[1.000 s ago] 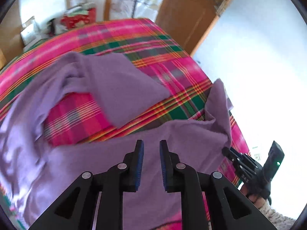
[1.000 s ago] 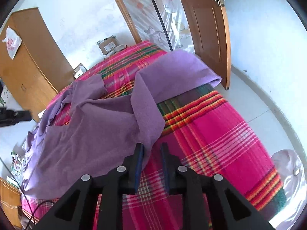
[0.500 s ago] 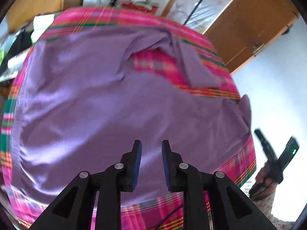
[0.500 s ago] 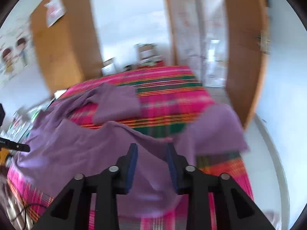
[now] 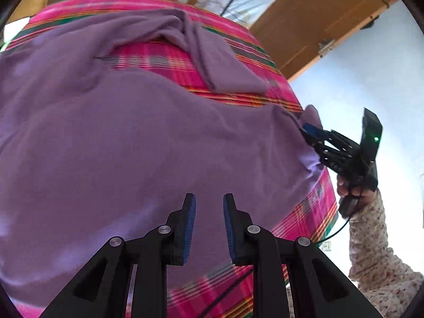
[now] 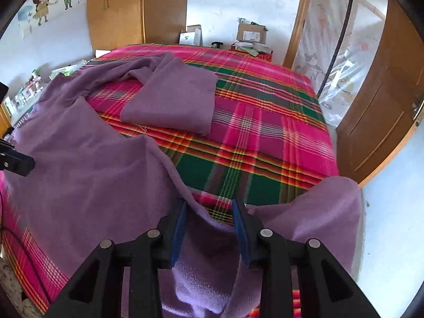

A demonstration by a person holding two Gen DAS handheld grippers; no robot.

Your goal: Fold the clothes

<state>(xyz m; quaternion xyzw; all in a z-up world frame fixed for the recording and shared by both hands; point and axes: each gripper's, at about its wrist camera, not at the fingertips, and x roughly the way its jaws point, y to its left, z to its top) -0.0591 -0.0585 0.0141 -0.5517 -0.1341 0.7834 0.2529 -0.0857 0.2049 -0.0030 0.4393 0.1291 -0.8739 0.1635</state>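
Note:
A large purple fleece garment [image 5: 132, 132] lies spread over a bed with a pink and green plaid cover [image 5: 159, 61]. One sleeve [image 6: 172, 100] lies folded flat across the plaid. My left gripper [image 5: 209, 198] hovers open above the garment's body, with nothing between its fingers. My right gripper [image 6: 209, 204] is open at the garment's edge [image 6: 92, 172] near the bed's corner, and a fold of the purple cloth sags between its spread fingers. The left wrist view shows the right gripper [image 5: 308, 132] at the cloth's right edge.
A hand in a floral sleeve [image 5: 371, 238] holds the right gripper beside the bed. A wooden door [image 6: 384, 106] stands right of the bed, and a wardrobe [image 6: 116, 8] and cardboard boxes [image 6: 250, 33] stand beyond it. Small clutter [image 6: 29, 90] lines the left side.
The right gripper's fingers have spread apart from a narrow gap, and it has swung round to the garment's near edge. The left gripper has shifted over the garment's body.

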